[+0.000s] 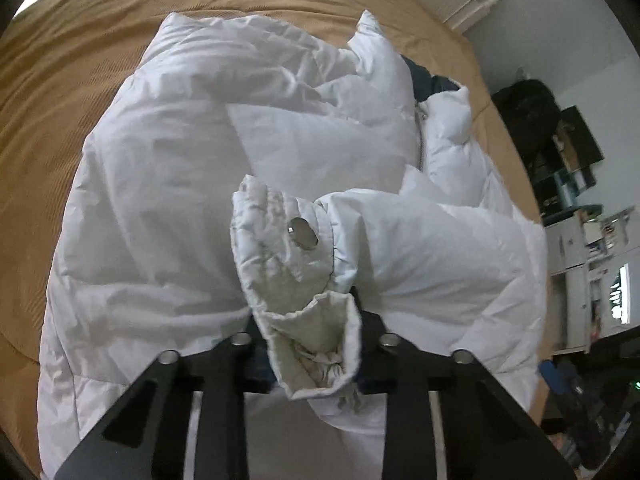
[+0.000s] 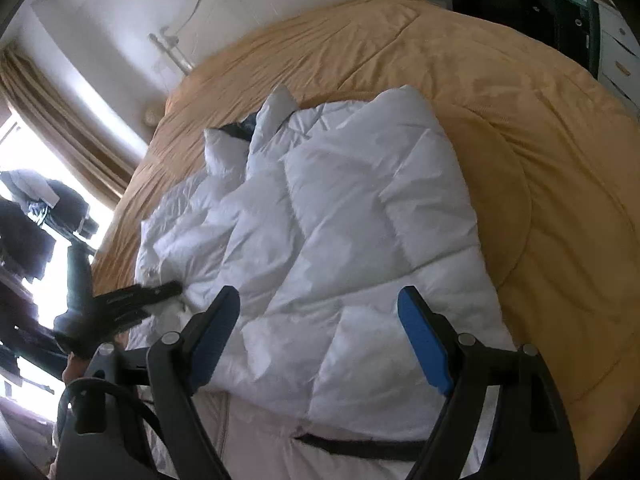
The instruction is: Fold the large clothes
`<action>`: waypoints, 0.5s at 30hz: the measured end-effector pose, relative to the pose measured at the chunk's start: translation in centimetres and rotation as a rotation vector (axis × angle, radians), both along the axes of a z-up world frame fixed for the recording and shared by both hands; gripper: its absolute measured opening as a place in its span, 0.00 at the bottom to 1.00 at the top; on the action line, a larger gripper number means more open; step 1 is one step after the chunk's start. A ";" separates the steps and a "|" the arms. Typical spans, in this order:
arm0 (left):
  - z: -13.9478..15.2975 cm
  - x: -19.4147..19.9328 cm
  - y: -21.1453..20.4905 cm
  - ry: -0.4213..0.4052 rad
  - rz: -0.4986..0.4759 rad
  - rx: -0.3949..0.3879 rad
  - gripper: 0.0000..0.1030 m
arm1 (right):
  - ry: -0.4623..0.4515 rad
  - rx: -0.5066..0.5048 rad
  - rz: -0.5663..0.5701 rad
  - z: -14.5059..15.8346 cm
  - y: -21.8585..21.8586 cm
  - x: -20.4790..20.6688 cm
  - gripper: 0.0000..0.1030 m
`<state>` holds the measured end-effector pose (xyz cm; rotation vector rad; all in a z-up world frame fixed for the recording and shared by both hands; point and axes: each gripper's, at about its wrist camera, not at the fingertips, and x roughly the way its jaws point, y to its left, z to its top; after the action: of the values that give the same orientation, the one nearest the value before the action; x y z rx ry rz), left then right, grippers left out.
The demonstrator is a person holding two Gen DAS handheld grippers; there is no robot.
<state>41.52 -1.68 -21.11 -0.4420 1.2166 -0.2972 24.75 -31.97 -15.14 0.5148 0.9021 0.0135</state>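
My left gripper (image 1: 312, 320) is clamped on the cuff (image 1: 308, 336) of the white puffer jacket (image 1: 160, 184); the sleeve (image 1: 420, 240) runs off ahead and right of the jaws, its snap button (image 1: 303, 233) just beyond the tips. My right gripper (image 2: 320, 344) is released, blue pads (image 2: 420, 344) spread wide, nothing between them, hovering over the folded quilted panel of the jacket (image 2: 360, 208) straight ahead.

The jacket lies on the tan bedspread (image 2: 520, 128), collar (image 2: 276, 108) at the far end from both tools.

Handling, my read: light, lofty fill, so it squashes under the jaws and probably springs back after a fold. The shell looks slick; thin pinches may slide. Best holds are stitched edges: cuff, hem, quilting seams. The bulk wants pressing flat after each fold.
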 end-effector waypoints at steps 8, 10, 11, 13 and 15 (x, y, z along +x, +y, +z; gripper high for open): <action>0.7 -0.8 4.0 0.003 0.029 0.027 0.18 | 0.002 0.003 -0.029 2.5 -2.0 5.7 0.29; -1.1 -0.9 4.0 0.029 0.027 0.034 0.21 | 0.041 0.001 -0.004 1.7 -1.9 8.8 0.23; -1.7 -1.0 4.0 0.025 0.031 0.026 0.21 | 0.089 0.028 -0.002 0.4 -1.9 10.6 0.22; -2.4 -0.9 4.6 0.023 0.040 -0.012 0.22 | 0.176 0.049 -0.015 -2.8 -2.3 13.3 0.07; -2.8 -0.9 5.4 0.034 0.056 -0.059 0.22 | 0.235 0.022 -0.032 -5.6 -3.2 15.2 0.00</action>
<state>40.58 3.69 -23.94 -0.5332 1.2293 -0.2793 39.97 -35.20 -20.75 0.5584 1.1237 -0.0675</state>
